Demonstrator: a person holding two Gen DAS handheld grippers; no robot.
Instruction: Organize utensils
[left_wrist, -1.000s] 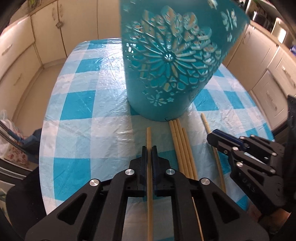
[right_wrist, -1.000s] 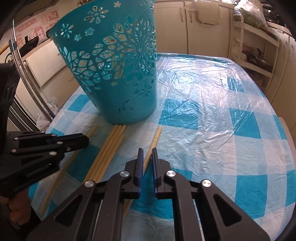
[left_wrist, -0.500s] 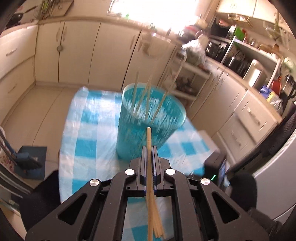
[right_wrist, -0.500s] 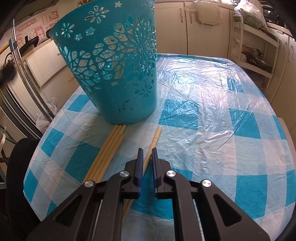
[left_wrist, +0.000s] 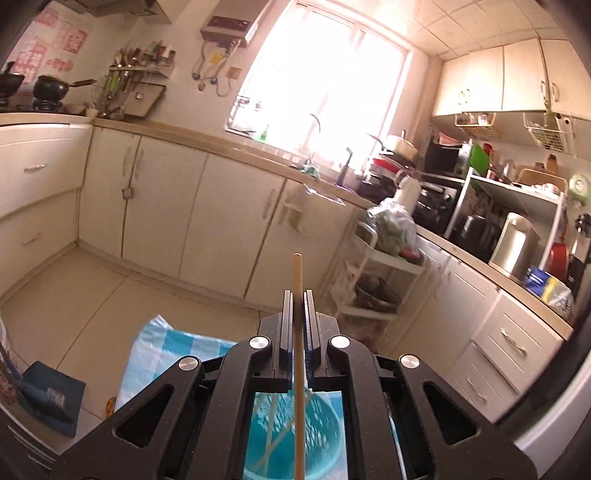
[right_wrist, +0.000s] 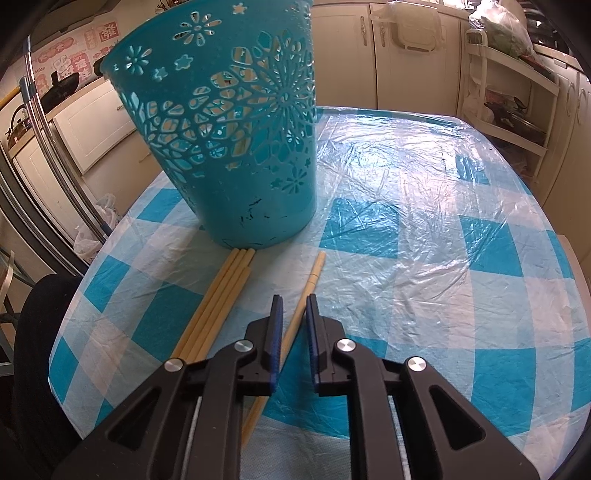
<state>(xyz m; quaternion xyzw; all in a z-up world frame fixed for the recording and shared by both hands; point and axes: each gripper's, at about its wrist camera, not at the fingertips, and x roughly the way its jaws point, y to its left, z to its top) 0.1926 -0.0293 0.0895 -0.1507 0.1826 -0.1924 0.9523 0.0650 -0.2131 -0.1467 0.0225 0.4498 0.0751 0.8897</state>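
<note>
My left gripper (left_wrist: 297, 295) is shut on a wooden chopstick (left_wrist: 297, 273) and holds it upright high above the teal perforated basket (left_wrist: 291, 439), whose inside shows several chopsticks. In the right wrist view the basket (right_wrist: 236, 140) stands on the blue checked table (right_wrist: 424, 229). My right gripper (right_wrist: 293, 301) is open, its jaws on either side of a single chopstick (right_wrist: 310, 280) lying on the table. Three more chopsticks (right_wrist: 221, 291) lie bundled to its left, tips at the basket's base.
Cream kitchen cabinets (left_wrist: 207, 214) and a white shelf trolley (left_wrist: 373, 280) stand beyond the table. A black chair (right_wrist: 40, 332) is at the table's left edge. A metal rack (right_wrist: 48, 133) stands behind it.
My left gripper has lifted its chopstick from the table to high above the basket and tilted it upright. My right gripper has opened slightly around the single chopstick.
</note>
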